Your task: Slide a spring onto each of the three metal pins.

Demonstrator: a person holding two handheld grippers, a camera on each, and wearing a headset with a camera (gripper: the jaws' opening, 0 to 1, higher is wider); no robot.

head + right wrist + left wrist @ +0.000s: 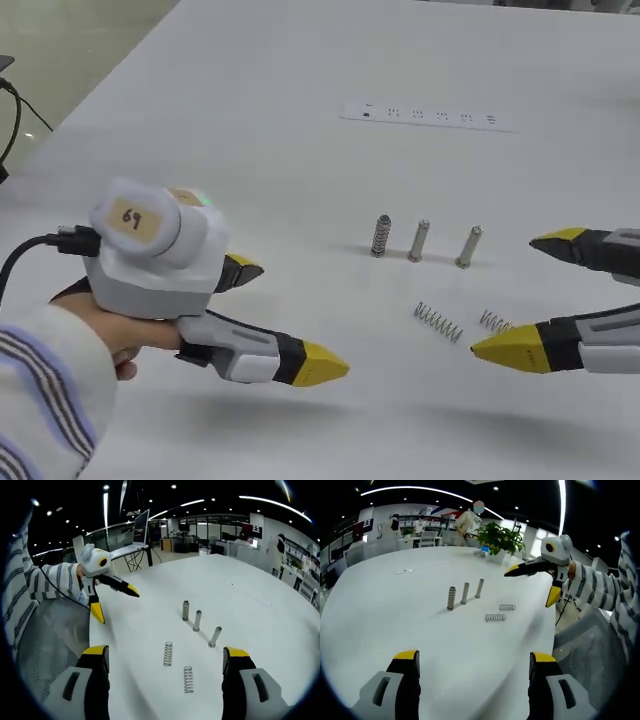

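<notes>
Steel coil springs lie flat on the table, closest to the right gripper.

Two loose springs, the near spring [495, 321] and the far spring [438, 322], rest on the white table [250, 150] in front of the upright pins. The sprung pin [381, 236] already carries a coil, while the middle pin [419, 241] and end pin [469, 247] are bare. The right gripper [528, 293] is spread wide and empty, its lower tip just beside the near spring. In the right gripper view both springs run lengthwise away from it, a little left of its midline, so the jaws would likely close across the coil. The left gripper [290, 318], also spread and empty, sits well apart.
</notes>
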